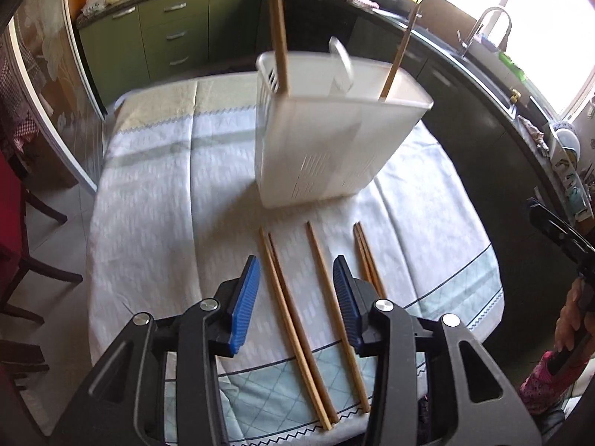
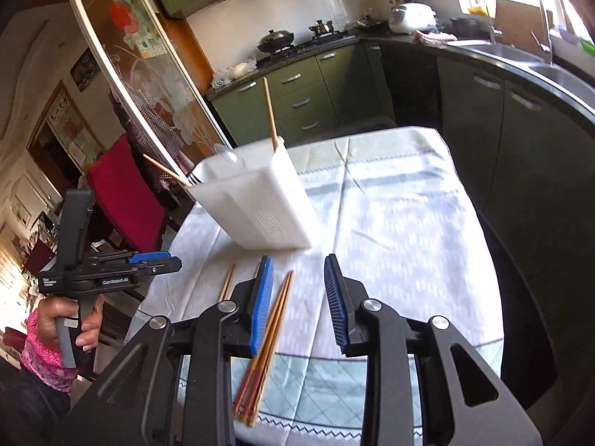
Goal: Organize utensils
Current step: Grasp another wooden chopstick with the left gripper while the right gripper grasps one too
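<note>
Mid-sort: two chopsticks binned, five left on the counter, both tools empty.

Going left to right: the left tool (image 1: 295, 297) hangs wide apart over the cloth-covered counter (image 1: 156, 193), jaws either side of a chopstick pair (image 1: 293, 319) and a single chopstick (image 1: 334, 312), gripping nothing. Next move is probably dropping down and closing on just one of them, tricky since they lie close. The white holder (image 1: 334, 141) behind has one chopstick leaning in each end, rest looks empty. The right tool (image 2: 299, 301) is wide too, over the red-tipped pair (image 2: 267, 342).
</note>
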Tool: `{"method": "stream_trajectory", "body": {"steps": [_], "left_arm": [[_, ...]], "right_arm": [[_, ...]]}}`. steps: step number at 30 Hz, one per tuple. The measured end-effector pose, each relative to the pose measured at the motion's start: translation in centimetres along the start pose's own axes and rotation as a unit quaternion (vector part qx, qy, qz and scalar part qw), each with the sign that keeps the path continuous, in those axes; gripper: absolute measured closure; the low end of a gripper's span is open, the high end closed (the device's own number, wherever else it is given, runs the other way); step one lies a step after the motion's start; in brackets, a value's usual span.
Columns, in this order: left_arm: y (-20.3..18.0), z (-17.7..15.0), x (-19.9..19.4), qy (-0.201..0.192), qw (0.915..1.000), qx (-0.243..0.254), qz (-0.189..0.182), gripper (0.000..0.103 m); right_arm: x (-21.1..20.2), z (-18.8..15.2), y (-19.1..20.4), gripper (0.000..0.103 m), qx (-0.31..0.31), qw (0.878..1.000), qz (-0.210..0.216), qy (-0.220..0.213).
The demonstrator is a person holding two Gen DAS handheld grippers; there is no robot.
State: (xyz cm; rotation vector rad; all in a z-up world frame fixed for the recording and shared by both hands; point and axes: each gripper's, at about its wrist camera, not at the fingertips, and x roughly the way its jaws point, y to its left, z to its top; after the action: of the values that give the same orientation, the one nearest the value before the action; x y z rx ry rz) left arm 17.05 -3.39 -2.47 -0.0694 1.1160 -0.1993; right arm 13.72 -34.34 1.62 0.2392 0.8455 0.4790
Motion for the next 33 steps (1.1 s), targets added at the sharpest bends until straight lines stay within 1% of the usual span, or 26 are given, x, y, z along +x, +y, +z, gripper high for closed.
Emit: {"method": "stream_trajectory", "body": {"steps": [1, 4, 6, 7, 10, 13, 17, 22, 25, 28, 30, 31, 33], "left_arm": [[0.3, -0.5, 1.2, 0.011, 0.9999, -0.003, 0.006, 0.064], [0.9, -1.2, 4.2, 0.044, 0.9988, -0.015, 0.015, 0.074], [1.3, -1.5, 5.6, 0.058, 0.9978, -0.022, 0.024, 0.076], [1.4, -1.5, 6.0, 0.063, 0.9974, -0.024, 0.028, 0.078], [1.5, -1.9, 6.7, 0.075, 0.9966, -0.025, 0.025, 0.078], [1.5, -2.2, 7.1, 0.080, 0.9962, -0.022, 0.027, 0.078], [1.1, -2.5, 8.1, 0.093, 0.9951, -0.022, 0.027, 0.083], [1.0, -2.8, 8.8, 0.100, 0.9942, -0.021, 0.032, 0.087], [0.7, -2.9, 9.1, 0.103, 0.9940, -0.018, 0.032, 0.087], [0.2, -2.8, 9.4, 0.101, 0.9941, -0.013, 0.037, 0.088], [-0.1, -2.7, 9.5, 0.099, 0.9942, -0.011, 0.040, 0.091], [-0.1, -2.4, 9.6, 0.098, 0.9944, -0.012, 0.040, 0.094], [0.3, -2.2, 9.6, 0.096, 0.9946, -0.019, 0.033, 0.095]], "right_arm": [[0.1, -0.9, -0.6, 0.074, 0.010, 1.000, 0.002, 0.005], [0.6, -3.2, -1.9, 0.074, 0.035, 0.999, 0.017, 0.018], [0.8, -4.1, -2.3, 0.072, 0.047, 0.998, 0.030, 0.022], [0.9, -4.5, -2.4, 0.068, 0.049, 0.998, 0.033, 0.022], [0.8, -5.0, -2.3, 0.066, 0.049, 0.998, 0.037, 0.018], [1.0, -4.5, -2.2, 0.066, 0.056, 0.997, 0.047, 0.013], [1.4, -4.4, -2.4, 0.065, 0.066, 0.996, 0.057, 0.015], [1.8, -4.7, -2.6, 0.064, 0.074, 0.995, 0.058, 0.020], [2.3, -4.8, -2.6, 0.064, 0.073, 0.995, 0.056, 0.027], [3.5, -4.9, -1.9, 0.064, 0.061, 0.996, 0.053, 0.045], [4.8, -4.8, -0.9, 0.064, 0.042, 0.996, 0.047, 0.063], [5.6, -4.7, -0.3, 0.064, 0.032, 0.996, 0.044, 0.074], [7.4, -4.6, 0.8, 0.064, 0.013, 0.995, 0.037, 0.096]]}}
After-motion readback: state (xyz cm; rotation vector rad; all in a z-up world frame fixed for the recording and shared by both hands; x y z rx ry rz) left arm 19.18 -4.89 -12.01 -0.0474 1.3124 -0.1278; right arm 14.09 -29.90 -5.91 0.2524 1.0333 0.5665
